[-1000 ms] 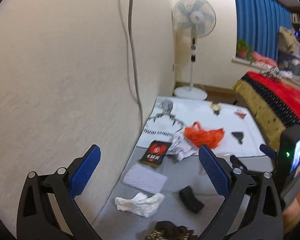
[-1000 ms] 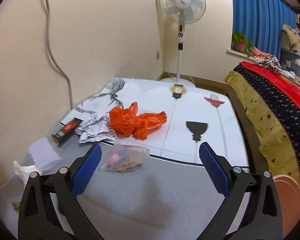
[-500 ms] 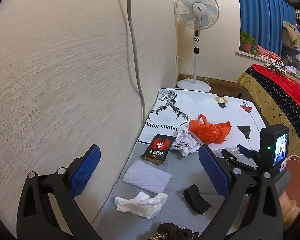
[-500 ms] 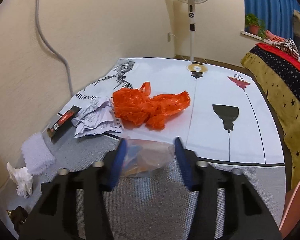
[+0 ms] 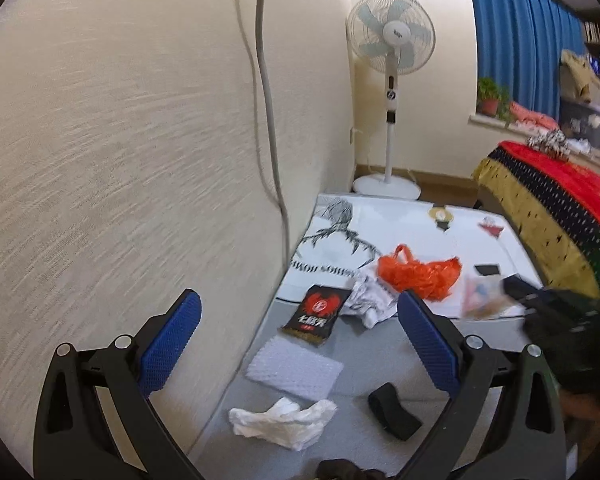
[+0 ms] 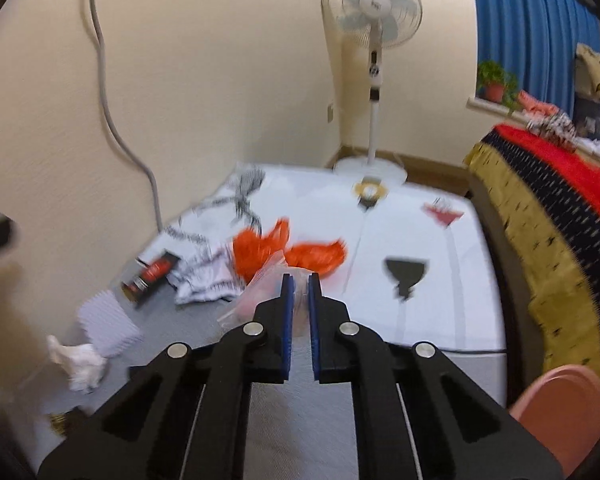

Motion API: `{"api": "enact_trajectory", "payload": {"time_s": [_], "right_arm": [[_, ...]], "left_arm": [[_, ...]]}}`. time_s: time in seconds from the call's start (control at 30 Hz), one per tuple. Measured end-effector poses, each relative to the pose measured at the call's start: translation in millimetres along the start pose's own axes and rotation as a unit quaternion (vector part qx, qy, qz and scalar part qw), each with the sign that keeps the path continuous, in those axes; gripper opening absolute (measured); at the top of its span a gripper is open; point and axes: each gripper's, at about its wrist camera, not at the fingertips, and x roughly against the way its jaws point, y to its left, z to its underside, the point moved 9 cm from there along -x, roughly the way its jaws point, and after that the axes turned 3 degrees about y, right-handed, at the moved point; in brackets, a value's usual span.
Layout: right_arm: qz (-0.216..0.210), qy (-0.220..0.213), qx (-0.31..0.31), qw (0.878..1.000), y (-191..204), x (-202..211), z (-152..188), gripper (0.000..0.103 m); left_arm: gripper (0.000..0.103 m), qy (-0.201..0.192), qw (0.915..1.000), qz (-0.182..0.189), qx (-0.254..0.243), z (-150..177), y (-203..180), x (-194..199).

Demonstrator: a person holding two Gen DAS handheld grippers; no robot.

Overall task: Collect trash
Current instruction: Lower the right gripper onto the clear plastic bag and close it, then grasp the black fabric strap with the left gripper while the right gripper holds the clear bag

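My right gripper (image 6: 299, 280) is closing its jaws on a clear plastic bag (image 6: 256, 292) of colourful scraps, and the pads press on it. The left wrist view shows this bag (image 5: 480, 300) blurred, lifted off the grey carpet. My left gripper (image 5: 298, 308) hangs open and empty by the wall. On the floor ahead lie an orange plastic bag (image 5: 416, 272), crumpled printed paper (image 5: 370, 304), a black and red packet (image 5: 318, 316), a white foam sheet (image 5: 294, 368), a crumpled white tissue (image 5: 284, 424) and a black band (image 5: 394, 416).
A cream wall (image 5: 120, 160) with a hanging grey cable (image 5: 268, 100) runs close on the left. A standing fan (image 5: 390, 40) is in the far corner. A bed with a red and yellow cover (image 5: 548, 216) lines the right. A pink round thing (image 6: 556, 408) sits bottom right.
My right gripper went from wide open to shut on the clear bag and rose with it off the carpet. The left gripper stayed open and hardly moved.
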Motion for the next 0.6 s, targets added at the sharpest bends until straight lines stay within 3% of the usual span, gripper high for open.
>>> {"api": "enact_trajectory", "payload": {"time_s": [0.13, 0.23, 0.33, 0.43, 0.6], "right_arm": [[0.014, -0.014, -0.001, 1.0, -22.8, 80.0, -12.9, 0.008], [0.025, -0.023, -0.018, 0.999, -43.4, 135.5, -7.2, 0.008], [0.037, -0.029, -0.043, 0.998, -63.7, 176.5, 4.2, 0.008], [0.046, -0.039, -0.066, 0.996, -82.4, 201.7, 19.9, 0.008], [0.047, -0.016, -0.11, 0.993, -113.5, 199.8, 44.4, 0.008]], "left_arm": [[0.095, -0.019, 0.9994, 0.023, 0.015, -2.2, -11.8, 10.3], [0.095, -0.021, 0.9983, 0.051, 0.02, 1.5, -38.3, 19.0], [0.095, -0.036, 0.9975, 0.054, 0.027, 4.3, -64.3, 22.6], [0.095, -0.022, 0.9976, 0.05, 0.043, 17.8, -91.6, 11.2], [0.095, 0.008, 0.9975, 0.036, 0.06, 54.8, -111.5, -17.2]]}}
